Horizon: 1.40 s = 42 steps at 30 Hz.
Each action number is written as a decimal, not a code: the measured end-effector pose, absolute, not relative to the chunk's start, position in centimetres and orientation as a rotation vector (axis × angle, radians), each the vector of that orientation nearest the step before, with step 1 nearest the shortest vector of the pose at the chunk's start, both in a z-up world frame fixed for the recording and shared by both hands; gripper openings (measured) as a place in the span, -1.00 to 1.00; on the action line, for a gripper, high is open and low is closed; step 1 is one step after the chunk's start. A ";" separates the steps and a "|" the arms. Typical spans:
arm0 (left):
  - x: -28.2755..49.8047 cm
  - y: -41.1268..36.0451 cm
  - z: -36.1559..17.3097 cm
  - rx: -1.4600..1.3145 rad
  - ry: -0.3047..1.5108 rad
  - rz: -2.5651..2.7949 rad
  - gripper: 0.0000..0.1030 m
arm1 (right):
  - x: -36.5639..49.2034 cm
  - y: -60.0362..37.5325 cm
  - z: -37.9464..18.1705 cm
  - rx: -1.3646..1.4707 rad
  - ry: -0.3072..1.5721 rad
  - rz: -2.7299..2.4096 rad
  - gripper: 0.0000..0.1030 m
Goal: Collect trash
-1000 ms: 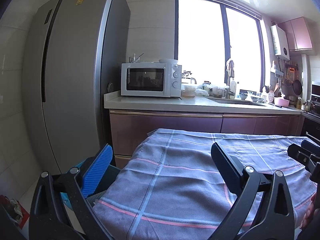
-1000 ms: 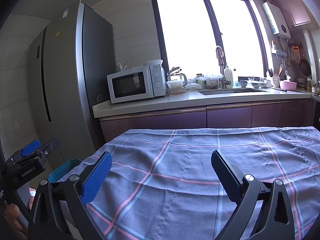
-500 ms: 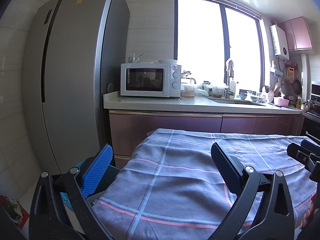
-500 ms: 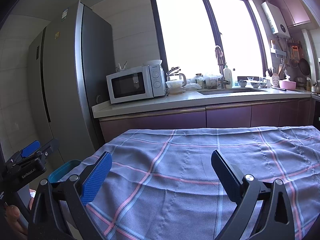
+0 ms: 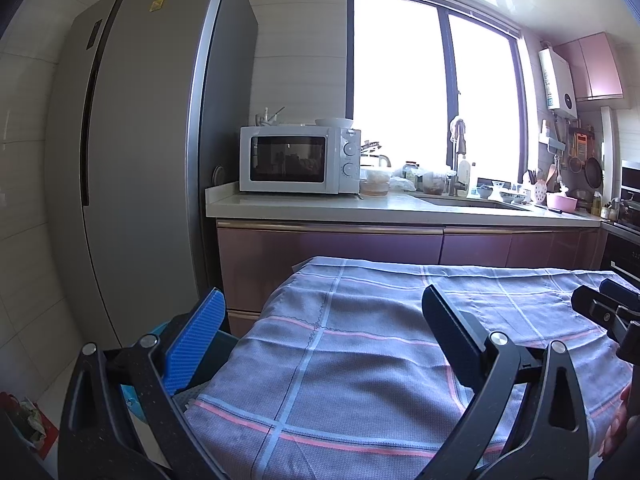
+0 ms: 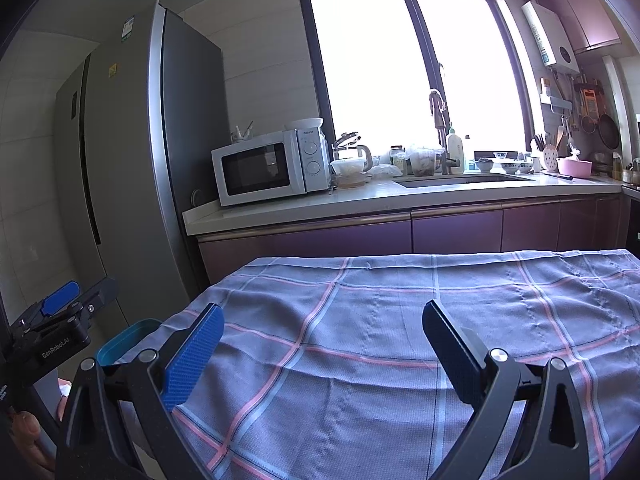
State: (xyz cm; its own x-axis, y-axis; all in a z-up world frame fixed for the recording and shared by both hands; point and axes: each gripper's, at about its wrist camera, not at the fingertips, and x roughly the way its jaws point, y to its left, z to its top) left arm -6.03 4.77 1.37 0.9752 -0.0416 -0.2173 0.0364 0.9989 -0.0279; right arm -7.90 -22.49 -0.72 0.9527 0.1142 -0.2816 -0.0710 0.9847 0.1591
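Note:
No piece of trash shows on the checked purple-grey cloth that covers the table. My left gripper hangs open over the cloth's left end, nothing between its fingers. My right gripper is open too, above the middle of the cloth, and empty. A teal bin stands on the floor at the table's left end; its rim peeks out behind the left gripper's blue finger pad. In the right wrist view the left gripper's body shows at the far left, held by a hand.
A tall grey fridge stands to the left. Behind the table runs a counter with a white microwave, jars, a sink and a pink bowl. Crumpled packaging lies on the floor at the lower left.

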 end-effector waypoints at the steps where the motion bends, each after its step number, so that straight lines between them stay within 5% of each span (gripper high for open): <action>1: -6.0 4.8 1.4 -0.023 0.220 -0.039 0.89 | -7.9 -22.5 -0.7 0.148 0.295 0.094 0.87; 42: -5.2 4.4 0.7 -0.013 0.240 -0.049 0.89 | -7.5 -23.1 -1.1 0.162 0.306 0.078 0.87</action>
